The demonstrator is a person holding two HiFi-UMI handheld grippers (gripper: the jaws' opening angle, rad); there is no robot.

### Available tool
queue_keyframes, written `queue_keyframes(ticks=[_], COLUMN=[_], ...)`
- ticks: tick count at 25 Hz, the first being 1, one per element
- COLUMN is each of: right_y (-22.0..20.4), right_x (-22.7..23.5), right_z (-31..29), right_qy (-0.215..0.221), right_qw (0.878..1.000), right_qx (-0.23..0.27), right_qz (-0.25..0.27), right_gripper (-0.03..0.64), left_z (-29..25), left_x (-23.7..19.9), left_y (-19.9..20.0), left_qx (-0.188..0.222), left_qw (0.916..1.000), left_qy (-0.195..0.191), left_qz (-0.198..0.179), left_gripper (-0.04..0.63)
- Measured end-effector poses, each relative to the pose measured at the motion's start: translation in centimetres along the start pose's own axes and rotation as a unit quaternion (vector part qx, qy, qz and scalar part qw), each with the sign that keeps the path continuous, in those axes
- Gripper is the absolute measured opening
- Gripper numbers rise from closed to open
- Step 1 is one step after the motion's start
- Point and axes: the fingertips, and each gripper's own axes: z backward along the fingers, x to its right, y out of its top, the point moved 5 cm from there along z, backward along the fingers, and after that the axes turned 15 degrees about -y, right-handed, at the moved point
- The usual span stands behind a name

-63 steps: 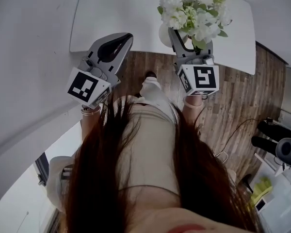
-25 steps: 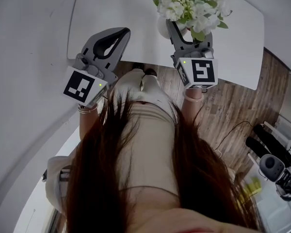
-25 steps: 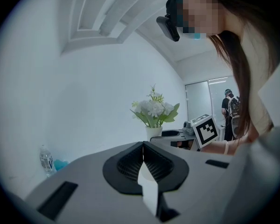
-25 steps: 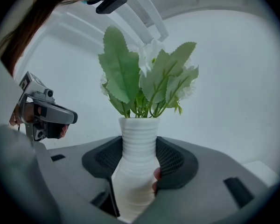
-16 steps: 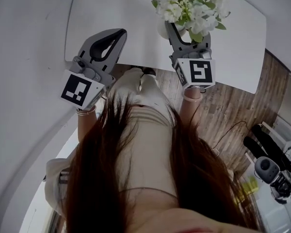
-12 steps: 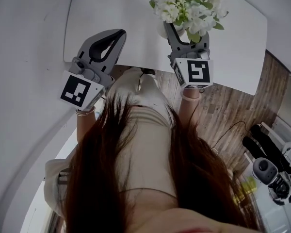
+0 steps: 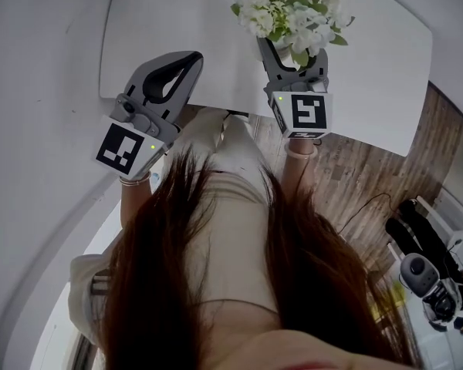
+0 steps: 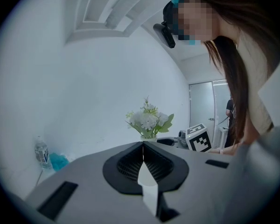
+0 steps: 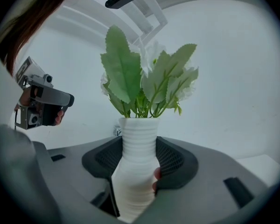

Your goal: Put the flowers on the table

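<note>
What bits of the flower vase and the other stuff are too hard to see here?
- Vase bottom: in the right gripper view it is hidden by the jaws of the right gripper, so I cannot tell whether it touches the table.
- Flowers: in the head view the tops are cut off by the upper edge.
- Bottle label: in the left gripper view it is too small to read.

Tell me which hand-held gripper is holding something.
The right hand-held gripper: its jaws clamp the white vase of flowers. The left hand-held gripper is shut with nothing between its jaws.
</note>
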Motion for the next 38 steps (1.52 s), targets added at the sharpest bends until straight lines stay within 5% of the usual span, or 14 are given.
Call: queue_keyframes(ticks=[38], right_y=[-0.4], right_x=[-0.6], right_z=[0.2], right_qy=[-0.001], right_qw=[0.999], right_qx=[-0.015], right_qz=[-0.038], right_gripper=[0.240], left_z=[1.6], left_x=[1.8], left_y=[2.1], left_qx=[-0.027], left_qw=[0.9990], left_qy=[0.021], left_qz=[0.030], left_gripper=[0.006])
